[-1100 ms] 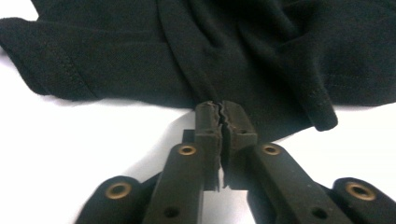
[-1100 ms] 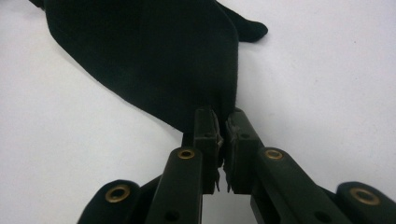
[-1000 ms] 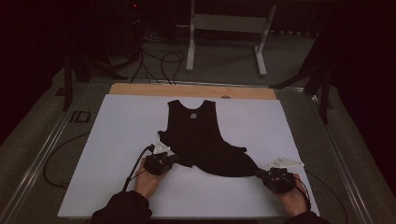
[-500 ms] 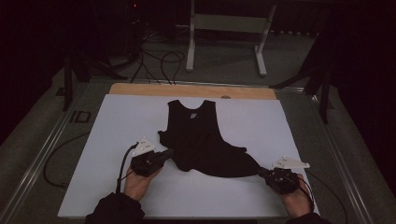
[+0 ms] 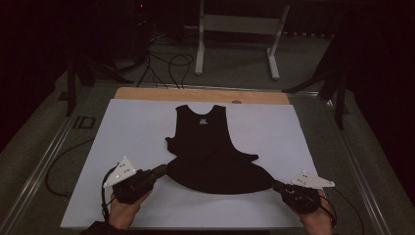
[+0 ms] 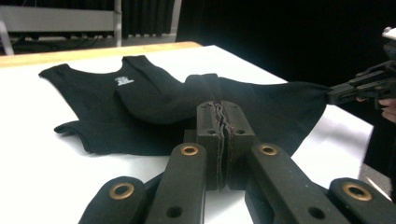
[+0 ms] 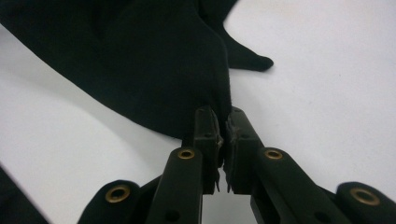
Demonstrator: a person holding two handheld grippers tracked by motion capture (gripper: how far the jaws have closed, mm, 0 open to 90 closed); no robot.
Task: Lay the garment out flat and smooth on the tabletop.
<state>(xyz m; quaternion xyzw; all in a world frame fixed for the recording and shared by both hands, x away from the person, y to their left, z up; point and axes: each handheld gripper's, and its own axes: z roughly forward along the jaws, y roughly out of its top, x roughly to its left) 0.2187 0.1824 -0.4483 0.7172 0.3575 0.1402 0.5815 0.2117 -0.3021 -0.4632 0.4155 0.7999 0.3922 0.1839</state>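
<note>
A black sleeveless top [image 5: 211,147] with a small white label lies on the white table sheet [image 5: 122,127], neck end far, hem near me. My left gripper [image 5: 164,170] is shut on the hem's left corner, and in the left gripper view the cloth [image 6: 154,100] is pinched between its closed jaws [image 6: 220,109]. My right gripper [image 5: 275,185] is shut on the hem's right corner; the right gripper view has the fabric [image 7: 154,65] caught between its jaws [image 7: 223,116]. The hem is stretched between the two grippers and lifted a little off the sheet.
A wooden strip [image 5: 200,95] runs along the sheet's far edge. Beyond it stand a white metal frame [image 5: 240,29] and loose cables [image 5: 161,63] on the dark floor. Metal rails [image 5: 44,161] border the table on both sides.
My left gripper has moved left and risen, pulling the hem's left corner outward. The right gripper has shifted slightly to the right and up. The hem is now stretched wider.
</note>
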